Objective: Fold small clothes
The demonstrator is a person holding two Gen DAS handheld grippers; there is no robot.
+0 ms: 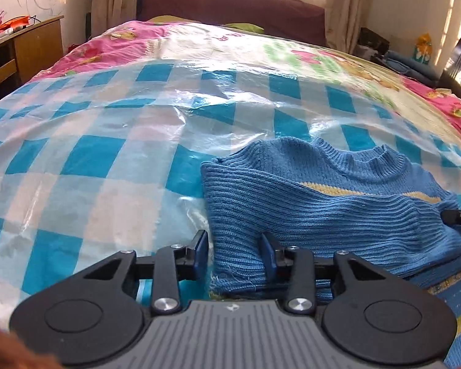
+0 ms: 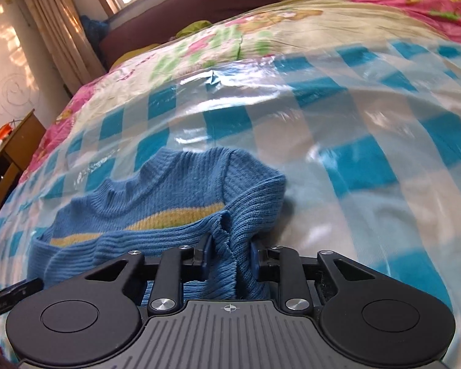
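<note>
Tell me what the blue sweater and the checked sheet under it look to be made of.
Blue sweater: knitted yarn, probably wool or acrylic, matte; ribbed rows and loose fuzzy threads at its edge show it. Checked sheet: thin plastic film, it seems; glossy, partly see-through, with bright glare and sharp crinkles. Which plastic cannot be told.

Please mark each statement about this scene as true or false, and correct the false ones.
1. The sweater is blue with a yellow stripe. True.
2. The sweater lies on a bare wooden table. False: it lies on a checked plastic sheet on a bed.
3. The right gripper has sweater knit between its fingers. True.
4. The left gripper is far from the sweater. False: sweater fabric sits between its fingers.
5. The sweater's collar is in view. True.
</note>
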